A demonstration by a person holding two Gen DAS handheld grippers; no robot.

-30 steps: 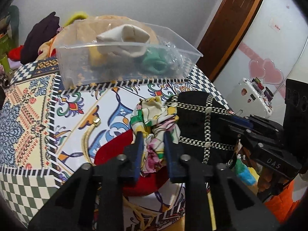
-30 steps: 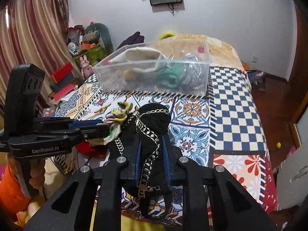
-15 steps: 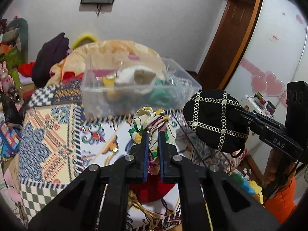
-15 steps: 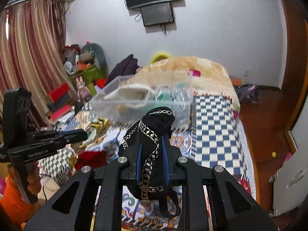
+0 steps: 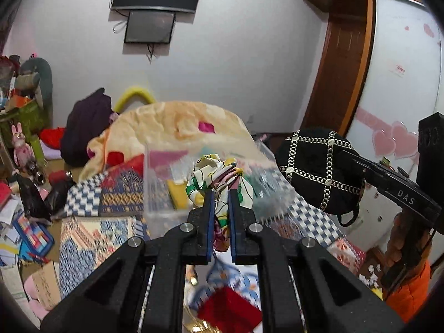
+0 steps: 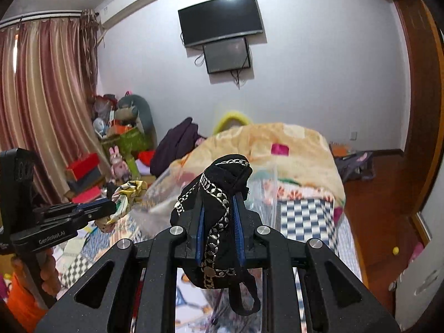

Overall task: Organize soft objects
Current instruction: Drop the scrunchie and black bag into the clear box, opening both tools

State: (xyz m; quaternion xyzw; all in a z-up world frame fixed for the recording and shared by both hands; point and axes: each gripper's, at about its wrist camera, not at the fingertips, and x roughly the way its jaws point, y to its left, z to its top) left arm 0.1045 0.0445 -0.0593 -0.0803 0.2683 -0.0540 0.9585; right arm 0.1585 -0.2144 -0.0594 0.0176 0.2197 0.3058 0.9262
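My left gripper (image 5: 220, 194) is shut on a floral scarf (image 5: 219, 172) of white, yellow, green and pink, held up in the air; the scarf also shows in the right wrist view (image 6: 126, 194). My right gripper (image 6: 217, 202) is shut on a black hat with silver chain trim (image 6: 219, 194), also lifted; the hat shows in the left wrist view (image 5: 319, 166). A clear plastic bin (image 5: 161, 183) with soft items stands on the bed ahead, blurred. A red cloth (image 5: 230, 308) lies on the bed below my left gripper.
A patterned bedspread (image 5: 83, 238) covers the bed, with a peach blanket (image 6: 277, 144) behind the bin. Clutter and toys (image 6: 119, 138) stand at the left by the curtain. A TV (image 6: 222, 19) hangs on the far wall. A wooden door (image 5: 341, 69) is at the right.
Both grippers have risen from the bed with their loads. The scarf and hat left the bedspread. The bin has dropped lower in both views.
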